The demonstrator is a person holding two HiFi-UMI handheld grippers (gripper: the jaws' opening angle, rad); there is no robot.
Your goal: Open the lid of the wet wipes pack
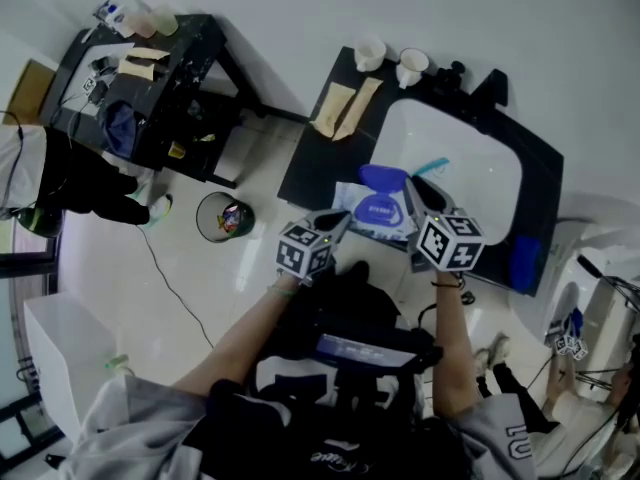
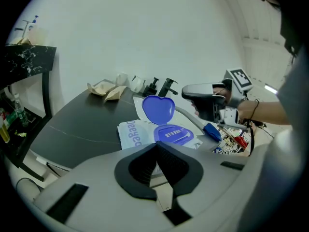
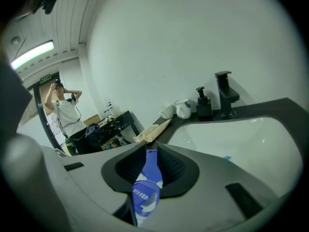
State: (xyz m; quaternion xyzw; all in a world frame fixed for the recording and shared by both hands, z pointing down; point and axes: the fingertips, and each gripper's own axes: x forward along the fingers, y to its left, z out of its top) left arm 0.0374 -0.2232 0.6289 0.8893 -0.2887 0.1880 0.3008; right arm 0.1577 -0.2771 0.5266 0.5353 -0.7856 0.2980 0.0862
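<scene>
Blue lid [image 2: 159,108], pale blue-and-white wipes pack [image 2: 130,134] lettered in blue, black counter [image 2: 77,124], white sink [image 1: 470,168]. The left gripper [image 2: 156,146] and right gripper [image 3: 147,151] are grey, with ribbed black pads [image 2: 173,164]. Their cubes [image 1: 303,251] carry black-and-white square markers. Cups [image 3: 182,108] white, tap [image 3: 225,93] black, paper [image 2: 107,90] tan, wall [image 3: 169,42] white.

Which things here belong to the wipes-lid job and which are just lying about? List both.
Job: wet wipes pack; its blue lid, open, held by the right gripper; left gripper, shut on the pack's edge.
Lying about: two cups, soap dispenser, tap, brown paper, waste bin.
</scene>
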